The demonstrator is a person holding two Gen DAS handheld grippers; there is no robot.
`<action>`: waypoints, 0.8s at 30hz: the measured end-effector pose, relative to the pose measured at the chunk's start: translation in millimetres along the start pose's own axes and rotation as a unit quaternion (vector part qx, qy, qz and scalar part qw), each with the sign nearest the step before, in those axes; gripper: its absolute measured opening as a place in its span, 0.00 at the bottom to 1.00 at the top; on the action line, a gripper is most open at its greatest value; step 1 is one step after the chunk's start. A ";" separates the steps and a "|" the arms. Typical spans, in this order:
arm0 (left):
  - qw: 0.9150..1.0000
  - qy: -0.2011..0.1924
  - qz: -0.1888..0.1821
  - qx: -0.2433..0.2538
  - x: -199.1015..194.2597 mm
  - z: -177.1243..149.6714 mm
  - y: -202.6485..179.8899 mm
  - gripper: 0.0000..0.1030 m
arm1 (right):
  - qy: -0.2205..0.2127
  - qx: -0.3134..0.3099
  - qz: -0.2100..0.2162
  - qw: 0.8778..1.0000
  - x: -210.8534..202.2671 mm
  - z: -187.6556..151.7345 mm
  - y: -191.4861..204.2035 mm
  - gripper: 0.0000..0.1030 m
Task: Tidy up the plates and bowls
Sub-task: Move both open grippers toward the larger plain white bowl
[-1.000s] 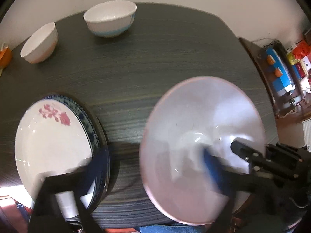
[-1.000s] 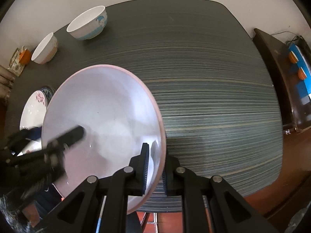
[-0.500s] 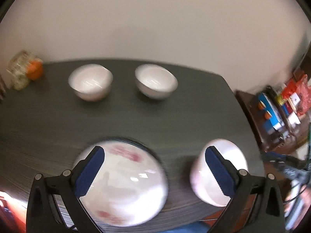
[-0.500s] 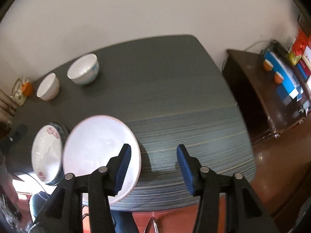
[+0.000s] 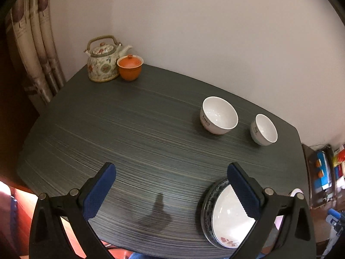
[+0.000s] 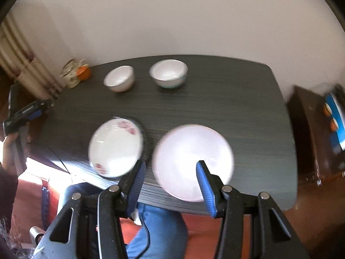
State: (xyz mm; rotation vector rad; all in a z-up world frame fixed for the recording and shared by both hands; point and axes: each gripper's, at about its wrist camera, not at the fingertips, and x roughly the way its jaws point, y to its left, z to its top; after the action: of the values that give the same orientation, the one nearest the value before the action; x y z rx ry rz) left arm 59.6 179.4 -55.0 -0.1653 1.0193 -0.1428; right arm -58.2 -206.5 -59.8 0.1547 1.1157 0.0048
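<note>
The right gripper [image 6: 170,181] has let go of the pink plate [image 6: 193,161]. Its jaws are wide open now and hold nothing. The plate lies flat on the dark table [image 6: 237,108], just beside the flowered plate [image 6: 115,147]. The left gripper [image 5: 170,194] has pulled back, jaws wide open and empty. Two white bowls [image 6: 168,73] sit side by side farther back.

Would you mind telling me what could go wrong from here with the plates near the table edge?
The pink-rimmed plate lies close to the near edge of the table, so a low approach by the right gripper might nudge it off. The flowered plate sits off-centre on a dark-rimmed plate, so stacking onto it could make it slide.
</note>
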 end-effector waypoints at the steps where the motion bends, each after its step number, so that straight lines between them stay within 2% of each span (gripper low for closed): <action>1: 1.000 0.010 -0.002 0.009 4.9 2.2 -6.0 0.99 | -0.004 -0.004 0.006 1.000 2.3 12.7 13.3 0.48; 3: 1.000 0.020 -0.008 0.021 11.5 8.6 -11.6 0.97 | -0.009 -0.006 0.016 1.000 6.0 34.9 29.5 0.48; 7: 0.999 0.026 -0.015 0.015 28.0 41.3 -26.3 0.96 | -0.007 0.000 0.038 0.999 23.7 90.2 59.5 0.48; 8: 0.999 0.036 -0.013 0.018 35.5 52.0 -30.6 0.96 | -0.001 -0.009 0.035 0.999 33.8 109.1 72.4 0.48; 10: 0.998 0.054 -0.007 0.015 51.2 74.6 -37.0 0.85 | 0.007 -0.030 0.025 0.999 49.5 133.9 90.2 0.48; 14: 0.997 0.072 0.018 0.006 79.0 104.1 -41.4 0.84 | 0.035 -0.022 0.028 0.999 103.8 186.3 115.3 0.48; 18: 0.996 0.081 0.035 0.016 105.1 114.6 -48.6 0.81 | 0.042 -0.022 0.009 0.999 155.0 217.0 123.7 0.48; 21: 0.994 0.084 0.054 0.035 128.5 116.5 -57.2 0.77 | 0.052 -0.019 0.004 0.998 186.6 226.2 124.8 0.48; 24: 0.993 0.089 0.057 0.049 146.5 114.7 -65.6 0.71 | 0.050 -0.029 -0.004 0.998 210.0 232.7 126.1 0.48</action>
State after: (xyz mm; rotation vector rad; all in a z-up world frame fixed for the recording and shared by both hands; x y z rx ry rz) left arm 230.7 94.7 -104.9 -0.0044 1.1951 -0.1036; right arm 251.8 -93.0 -131.6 0.0995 1.2154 0.0372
